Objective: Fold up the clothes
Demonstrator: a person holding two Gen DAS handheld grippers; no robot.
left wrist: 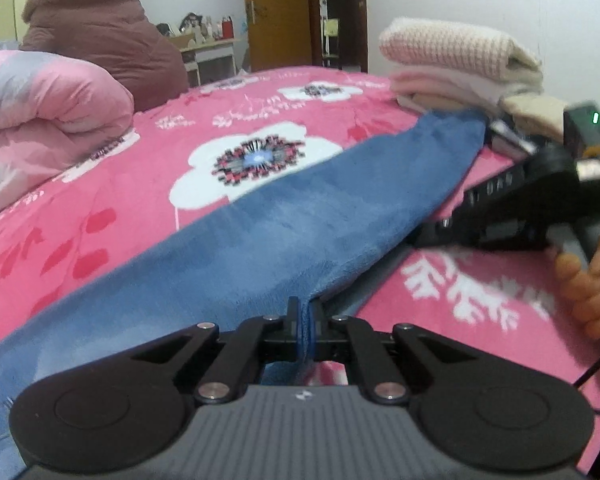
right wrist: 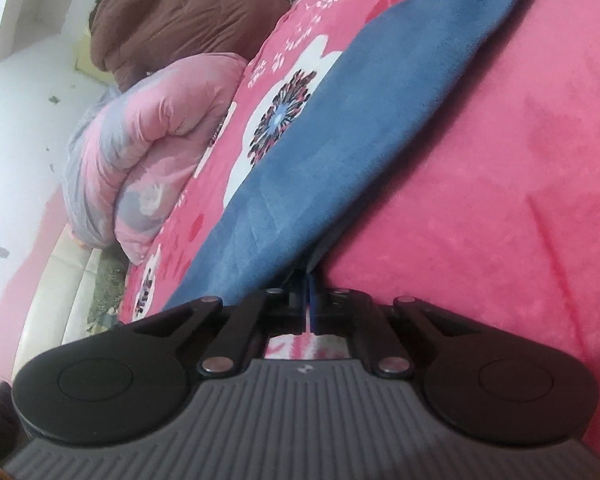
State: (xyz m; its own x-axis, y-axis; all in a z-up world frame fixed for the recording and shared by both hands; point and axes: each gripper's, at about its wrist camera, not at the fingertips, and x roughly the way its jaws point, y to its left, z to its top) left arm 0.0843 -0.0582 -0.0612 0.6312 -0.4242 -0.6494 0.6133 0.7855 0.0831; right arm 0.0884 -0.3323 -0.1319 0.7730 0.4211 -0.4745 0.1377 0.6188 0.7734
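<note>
A long blue fleece garment [left wrist: 280, 220] lies stretched across the pink flowered bedspread [left wrist: 120, 208]. My left gripper [left wrist: 304, 312] is shut on its near edge, with blue cloth pinched between the pads. In the left wrist view my right gripper [left wrist: 496, 130] comes in from the right, held by a hand [left wrist: 592, 280], with its tips at the garment's far end. The right wrist view is rolled sideways. In it the right gripper [right wrist: 306, 280] is shut on a fold of the blue garment [right wrist: 340, 120], which runs away from it along the bed.
A stack of folded pink and cream knitwear [left wrist: 460, 64] sits on the bed at the back right. A rolled pink quilt [left wrist: 40, 120] lies at the left, with a brown coat [left wrist: 100, 32] behind it. A wooden door [left wrist: 276, 12] stands beyond.
</note>
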